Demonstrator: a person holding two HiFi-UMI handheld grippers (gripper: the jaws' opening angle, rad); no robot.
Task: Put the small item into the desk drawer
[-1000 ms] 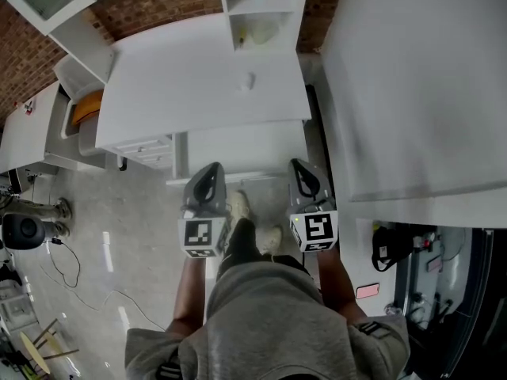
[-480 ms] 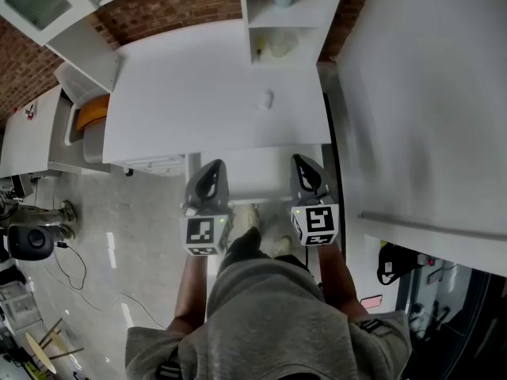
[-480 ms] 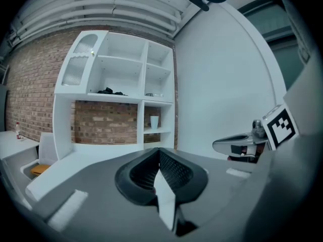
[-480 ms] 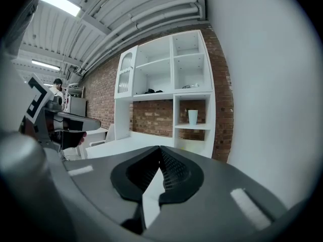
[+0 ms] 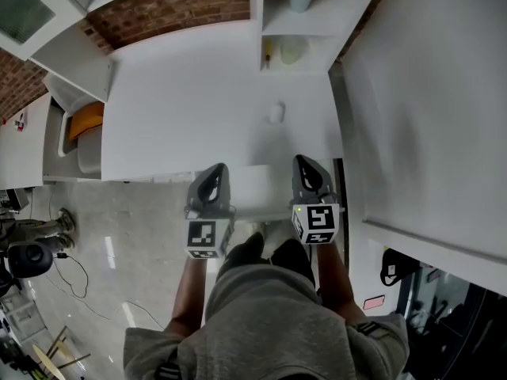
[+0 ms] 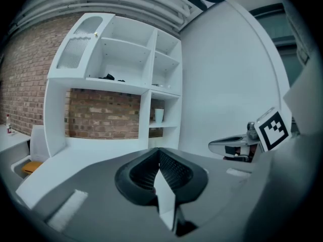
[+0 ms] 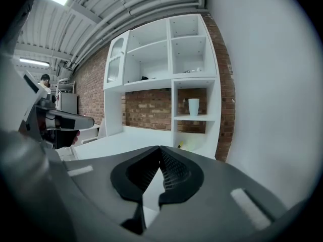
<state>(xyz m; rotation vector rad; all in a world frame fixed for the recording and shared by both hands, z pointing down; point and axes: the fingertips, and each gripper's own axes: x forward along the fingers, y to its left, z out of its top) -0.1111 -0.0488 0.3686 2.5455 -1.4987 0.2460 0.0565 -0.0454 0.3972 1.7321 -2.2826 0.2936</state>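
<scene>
So, left gripper (image 5: 212, 174): my jaws are pressed together with nothing between them, hovering at the front edge of the desk (image 5: 182, 109), short of its top.
Drawer (image 5: 253, 195): I take it to be the white panel just under the desk's front edge, between my two grippers. I can't tell whether it is pulled out at all, and I see nothing lying in it.
Small item (image 5: 276, 113): a pale little lump, alone on the desk top, ahead of my right side. It is apart from both grippers and untouched.
Right gripper (image 5: 305, 169): jaws closed tip to tip and empty too, held level beside the left one, near the desk's right front corner.
Done: by my reading, only the standing-in-place part; I'm at the desk with both tools pointed at it, with no grasp and nothing stowed.
Left: nearly everything. I need to part a pair of jaws, reach over the top, pinch the item, get the drawer open, lower the item in and let go.
</scene>
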